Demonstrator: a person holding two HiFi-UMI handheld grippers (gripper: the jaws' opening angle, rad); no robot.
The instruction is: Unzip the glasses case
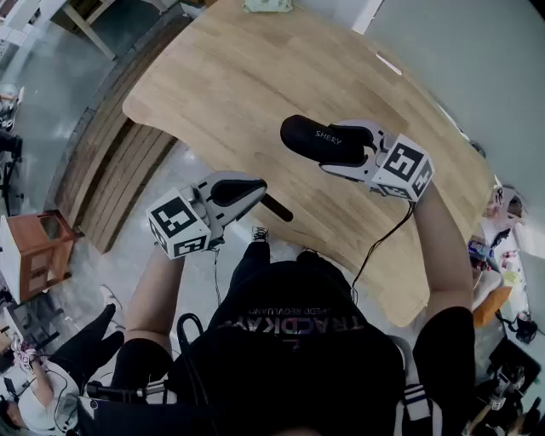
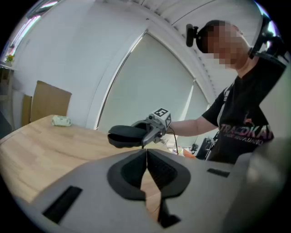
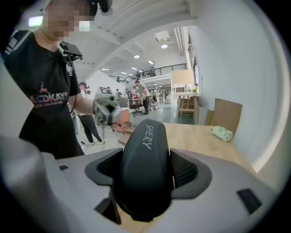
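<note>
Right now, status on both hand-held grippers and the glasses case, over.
Right hand-held gripper clamped on glasses case, above table. Left hand-held gripper shut, empty, clear of case. Nothing between them.

Your right gripper (image 1: pixel 336 146) has the glasses case (image 1: pixel 315 139) between its jaws, above the table (image 1: pixel 238 77). Your left gripper (image 1: pixel 255 189) is at eight o'clock from it, at the table's near edge. A small packet (image 1: pixel 267 5) lies at twelve o'clock, on the far end.

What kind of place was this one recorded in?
Probably a big open-plan lab or workshop hall, not a home: a railed upper gallery runs above the floor, other people stand about in the background, and a large wooden table stands by a white wall.
</note>
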